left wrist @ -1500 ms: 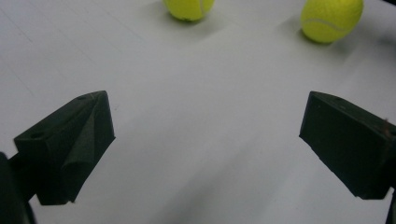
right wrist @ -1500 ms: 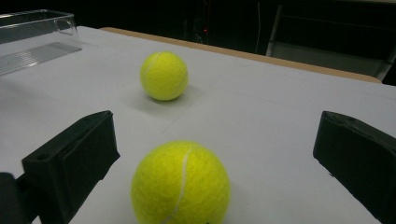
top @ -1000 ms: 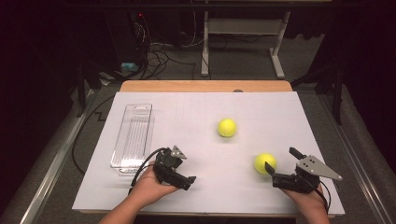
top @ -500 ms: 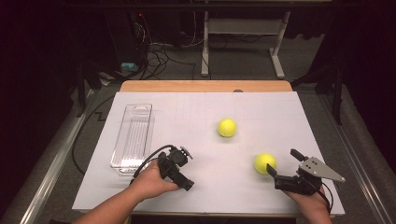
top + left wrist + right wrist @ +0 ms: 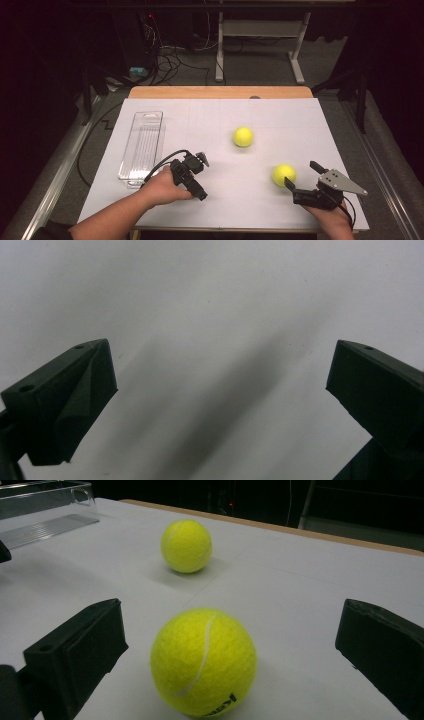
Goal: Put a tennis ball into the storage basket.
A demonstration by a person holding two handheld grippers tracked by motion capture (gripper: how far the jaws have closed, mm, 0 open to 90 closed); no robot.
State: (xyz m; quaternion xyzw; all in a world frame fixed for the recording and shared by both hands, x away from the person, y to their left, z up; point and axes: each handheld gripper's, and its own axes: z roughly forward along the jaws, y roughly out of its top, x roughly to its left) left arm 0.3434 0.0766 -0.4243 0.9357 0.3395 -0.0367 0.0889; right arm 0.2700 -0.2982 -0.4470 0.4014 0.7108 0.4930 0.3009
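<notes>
1. Right gripper view puts the near tennis ball [image 5: 203,662] square ahead of my right tongs [image 5: 225,650], sitting on the white worktop [image 5: 310,580] with a black jaw spread wide on either side of it; neither jaw touches the ball and nothing is held.
2. From the high view I see that same near tennis ball [image 5: 284,174] toward the front right of the worktop [image 5: 220,125], just off the tips of the right tongs [image 5: 300,176], whose jaws gape toward it.
3. Behind it, the far tennis ball [image 5: 186,546] lies further along the same line, well apart from the near one; in the high view the far tennis ball [image 5: 243,136] rests near the middle of the worktop.
4. Nothing stands between my right tongs and the near ball; the path is bare white surface.
5. My left tongs [image 5: 200,175] sit at the front left, gripped by the left hand [image 5: 162,187], tipped down over the surface. In the left gripper view the left tongs [image 5: 220,385] have their jaws far apart with bare worktop between them, holding nothing.
6. A clear plastic tray [image 5: 141,145] lies lengthwise along the left side, just beyond the left hand and well away from both balls; its corner shows as the clear plastic tray [image 5: 45,505] at the upper left of the right gripper view.
</notes>
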